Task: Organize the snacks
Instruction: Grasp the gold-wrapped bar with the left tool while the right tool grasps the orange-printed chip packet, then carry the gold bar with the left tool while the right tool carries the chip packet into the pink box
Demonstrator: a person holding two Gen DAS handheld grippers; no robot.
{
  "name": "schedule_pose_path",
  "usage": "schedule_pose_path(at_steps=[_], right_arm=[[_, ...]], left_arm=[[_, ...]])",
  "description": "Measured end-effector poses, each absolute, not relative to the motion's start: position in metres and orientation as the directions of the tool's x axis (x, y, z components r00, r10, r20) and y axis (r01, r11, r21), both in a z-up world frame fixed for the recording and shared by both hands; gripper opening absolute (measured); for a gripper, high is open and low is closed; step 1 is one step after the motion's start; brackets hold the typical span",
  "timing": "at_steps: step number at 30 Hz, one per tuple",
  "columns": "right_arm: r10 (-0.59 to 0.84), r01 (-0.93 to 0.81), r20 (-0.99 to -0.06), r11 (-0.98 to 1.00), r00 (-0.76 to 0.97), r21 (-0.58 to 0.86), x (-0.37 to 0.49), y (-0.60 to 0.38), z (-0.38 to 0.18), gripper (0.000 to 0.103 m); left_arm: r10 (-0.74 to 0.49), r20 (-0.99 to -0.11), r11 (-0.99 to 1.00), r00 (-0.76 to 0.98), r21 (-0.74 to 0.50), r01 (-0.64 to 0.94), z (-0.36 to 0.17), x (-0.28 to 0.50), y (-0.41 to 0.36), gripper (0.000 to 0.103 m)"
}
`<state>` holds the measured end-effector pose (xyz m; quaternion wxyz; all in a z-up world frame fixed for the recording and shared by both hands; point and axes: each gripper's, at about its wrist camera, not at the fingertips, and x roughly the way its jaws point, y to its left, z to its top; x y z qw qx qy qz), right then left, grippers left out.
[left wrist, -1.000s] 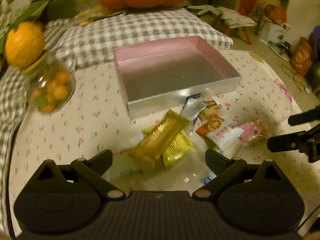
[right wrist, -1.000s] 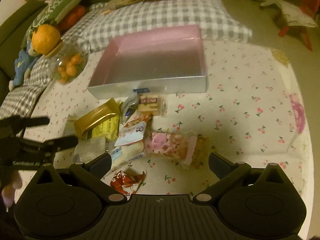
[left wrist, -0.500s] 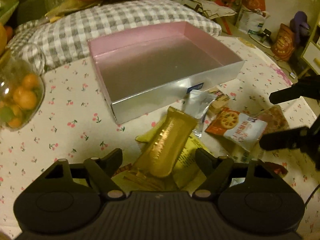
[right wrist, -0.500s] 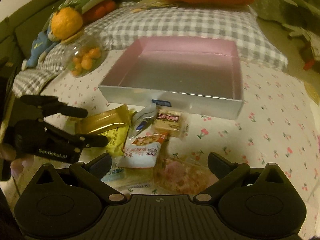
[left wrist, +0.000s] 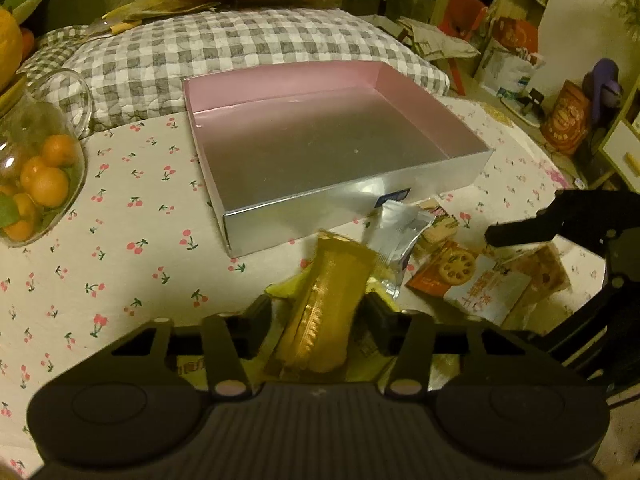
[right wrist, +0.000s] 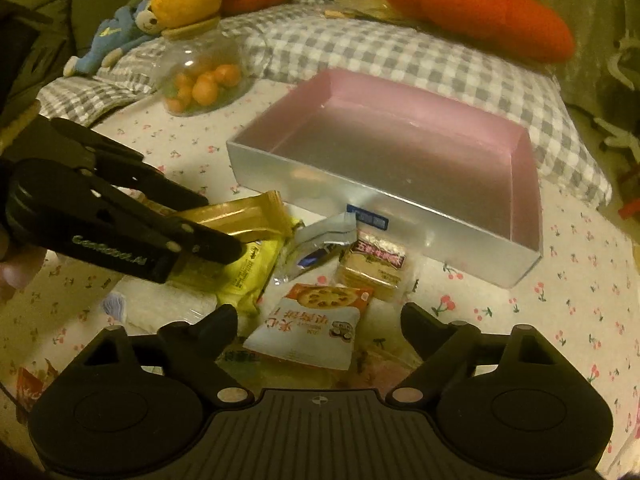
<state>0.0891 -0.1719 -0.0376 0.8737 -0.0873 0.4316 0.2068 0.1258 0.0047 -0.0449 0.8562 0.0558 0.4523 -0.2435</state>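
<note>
Two grips closing: your left gripper (left wrist: 316,316) narrows on the gold snack bar (left wrist: 324,312) lying between its fingers, your right gripper (right wrist: 318,320), wide, narrows over the white-orange snack packet (right wrist: 312,326); seat both squarely before lifting toward the empty pink-lined box (left wrist: 432,184) ahead.

Lower and closer to the snack pile than a second ago: left gripper (left wrist: 316,316), jaws closing from wide apart around the gold bar packet (left wrist: 324,312), now between the fingers. Likewise lower: right gripper (right wrist: 316,320), rolled, jaws closing, now over the white-and-orange snack pouch (right wrist: 312,324) instead of the pink packet nearer the cherry-print cloth's front edge.
</note>
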Motion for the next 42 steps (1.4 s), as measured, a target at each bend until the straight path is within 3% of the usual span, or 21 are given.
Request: schedule_pose_path(at_steps=[4,7,13,20,25,42], right_arm=[[0.285,-0.437,-0.790,0.899,0.543,0.024,0.089,-0.171,-0.037,0.055],[0.285,-0.440,-0.793,0.897,0.538,0.024,0.089,-0.170,-0.038,0.046],[0.296,-0.431,-0.793,0.901,0.533,0.046,0.089,-0.171,-0.034,0.046],[0.336,-0.350,-0.794,0.922,0.507,0.167,0.096,-0.185,-0.025,0.045],[0.368,-0.271,-0.789,0.926,0.492,0.263,0.101,-0.200,-0.018,0.045],[0.451,-0.152,-0.733,0.885,0.509,0.439,0.107,-0.232,-0.001,0.045]], left_arm=[[-0.373,-0.796,0.888,0.477,-0.157,0.433,-0.044,0.128,0.003,0.031],[-0.367,-0.795,0.895,0.482,-0.162,0.415,-0.043,0.128,0.004,0.028],[-0.360,-0.803,0.908,0.475,-0.183,0.378,-0.041,0.129,0.011,0.026],[-0.376,-0.808,0.917,0.453,-0.254,0.307,-0.036,0.130,0.021,0.023],[-0.369,-0.809,0.924,0.458,-0.264,0.277,-0.029,0.129,0.023,0.016],[-0.416,-0.789,0.909,0.452,-0.357,0.214,-0.020,0.130,0.036,0.009]])
